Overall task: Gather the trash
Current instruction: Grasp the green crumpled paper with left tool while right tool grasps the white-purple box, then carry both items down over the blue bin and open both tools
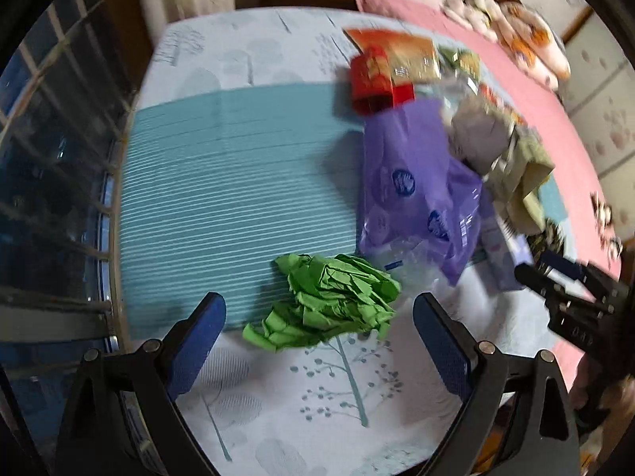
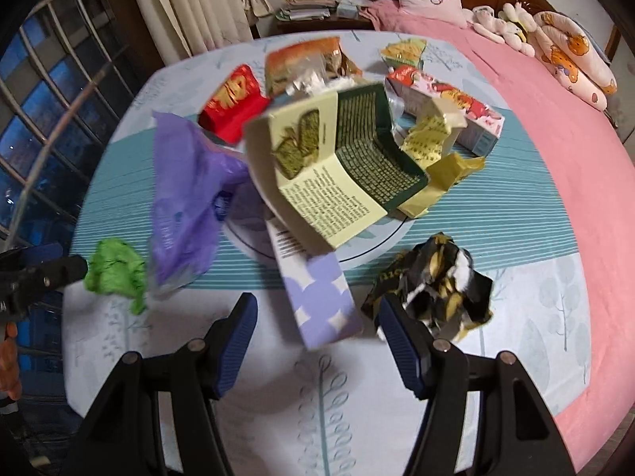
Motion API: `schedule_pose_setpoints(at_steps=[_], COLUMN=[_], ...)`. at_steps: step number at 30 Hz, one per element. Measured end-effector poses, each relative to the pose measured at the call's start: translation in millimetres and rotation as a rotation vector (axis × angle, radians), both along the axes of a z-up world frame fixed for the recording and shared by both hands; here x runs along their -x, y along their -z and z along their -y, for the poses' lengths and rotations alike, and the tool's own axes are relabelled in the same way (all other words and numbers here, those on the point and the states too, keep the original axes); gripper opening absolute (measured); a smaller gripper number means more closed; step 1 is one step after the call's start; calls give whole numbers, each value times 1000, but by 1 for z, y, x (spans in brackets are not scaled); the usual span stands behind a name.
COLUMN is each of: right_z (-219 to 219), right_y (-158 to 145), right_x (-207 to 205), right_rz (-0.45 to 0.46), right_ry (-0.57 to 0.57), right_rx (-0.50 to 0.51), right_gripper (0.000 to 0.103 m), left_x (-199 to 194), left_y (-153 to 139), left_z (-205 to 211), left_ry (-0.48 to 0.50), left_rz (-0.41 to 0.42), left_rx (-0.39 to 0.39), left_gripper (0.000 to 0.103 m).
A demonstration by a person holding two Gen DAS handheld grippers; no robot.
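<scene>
Left wrist view: the left gripper (image 1: 319, 329) is seen pointing down at the bed sheet (image 1: 238, 182), its blue pads spread wide with nothing pressed between them. A crumpled green paper wad (image 1: 329, 303) lies on the sheet just ahead of the pads, in line with the gap. Beyond it a purple plastic bag (image 1: 412, 182) is smeared by motion blur, and the heap behind it, with a red packet (image 1: 373, 83), is hard to make out. The right gripper's tip (image 1: 555, 281) is cut off at the right edge.

Right wrist view: the right gripper (image 2: 317, 341) is held apart, gripping nothing. A lilac box (image 2: 321, 301) lies between the pads without being touched; its far end is hidden under an opened yellow-green carton (image 2: 329, 158). A black and gold crumpled wrapper (image 2: 436, 289) is partly covered by the right-hand pad. The green wad and purple bag appear blurred at left.
</scene>
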State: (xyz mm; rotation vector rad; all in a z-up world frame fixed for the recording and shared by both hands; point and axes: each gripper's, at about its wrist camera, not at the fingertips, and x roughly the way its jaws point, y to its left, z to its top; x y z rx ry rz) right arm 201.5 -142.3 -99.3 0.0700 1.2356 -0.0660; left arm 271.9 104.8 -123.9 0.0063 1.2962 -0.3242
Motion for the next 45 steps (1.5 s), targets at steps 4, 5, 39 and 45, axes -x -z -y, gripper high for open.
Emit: schedule_pose_setpoints(at_steps=[4,5,39,45], right_z=[-6,-8,8,24], right_y=[11,14,-72,-39], right_x=[-10,-12,152,215], right_rz=[-16,-23,75,15], right_ry=[-28,-37,-270,-366], right_rx=[19,26,-213,-221], right_gripper=[58,54,35,35], left_x=[-9,-10,206,281], left_y=[24,27,-84,-54], left_z=[10,11,32,87], left_ry=[41,46,-80,-34], left_rz=[-57,-64,227,184], left_rx=[4,3,86,64], left_gripper=[94,94,46,46])
